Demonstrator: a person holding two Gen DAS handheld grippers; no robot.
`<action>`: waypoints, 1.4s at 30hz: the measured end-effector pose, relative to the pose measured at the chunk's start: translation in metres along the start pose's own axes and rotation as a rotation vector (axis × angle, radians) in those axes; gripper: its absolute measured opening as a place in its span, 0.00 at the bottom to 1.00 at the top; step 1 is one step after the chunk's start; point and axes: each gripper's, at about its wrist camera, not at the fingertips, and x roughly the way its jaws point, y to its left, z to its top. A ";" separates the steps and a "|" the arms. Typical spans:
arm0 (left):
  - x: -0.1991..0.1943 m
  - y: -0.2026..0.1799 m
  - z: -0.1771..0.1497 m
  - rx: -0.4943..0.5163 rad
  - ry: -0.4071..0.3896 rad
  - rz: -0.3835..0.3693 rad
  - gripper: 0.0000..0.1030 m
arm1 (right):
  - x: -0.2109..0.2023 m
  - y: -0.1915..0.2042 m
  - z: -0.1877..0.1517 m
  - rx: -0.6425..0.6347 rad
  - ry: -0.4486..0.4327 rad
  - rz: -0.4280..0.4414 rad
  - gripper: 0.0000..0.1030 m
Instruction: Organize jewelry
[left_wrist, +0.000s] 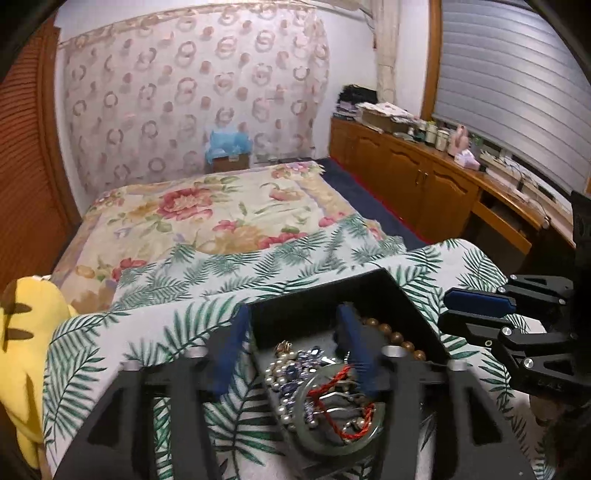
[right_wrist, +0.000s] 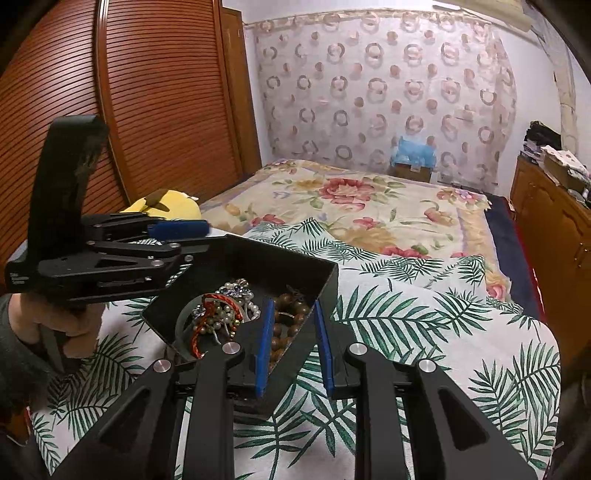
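1. Left gripper (left_wrist: 291, 326): released. Its blue pads stand wide apart astride the left wall of the jewelry tray (left_wrist: 332, 291), one pad outside and one inside, and neither presses on the wall. In the right wrist view a hand (right_wrist: 55, 325) grips its handle.
2. Right gripper (right_wrist: 293, 332): its blue pads stand close together astride the right wall of the tray. Whether they clamp the wall cannot be told.
3. The black, open-topped tray rests on a leaf-print cloth (left_wrist: 110, 369) at the near end of the bed, between the two grippers.
4. Tray contents, left part: a pale green bangle (left_wrist: 321, 445) lies in a tangle with a red cord (left_wrist: 332, 380), pearl strands (left_wrist: 280, 369) and blue-stoned pieces.
5. Tray contents, right part: a wooden bead bracelet (left_wrist: 399, 338) lies along the right wall, just beside the tangle.
6. Yellow plush toy (left_wrist: 22, 332): on the bed, left of the leaf-print cloth.
7. Floral bedspread (left_wrist: 207, 210): covers the bed beyond the cloth.
8. Wooden sideboard (left_wrist: 424, 177): along the right wall, its top crowded with small items.
9. Patterned curtain (left_wrist: 192, 92): hangs at the far wall.
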 end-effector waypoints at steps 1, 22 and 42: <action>-0.003 0.002 -0.001 -0.010 -0.009 0.008 0.69 | 0.000 0.001 0.000 0.001 -0.001 -0.005 0.24; -0.088 0.017 -0.037 -0.081 -0.097 0.164 0.92 | -0.050 0.022 -0.002 0.069 -0.110 -0.170 0.97; -0.177 -0.004 -0.083 -0.100 -0.157 0.204 0.92 | -0.145 0.068 -0.044 0.133 -0.270 -0.220 0.97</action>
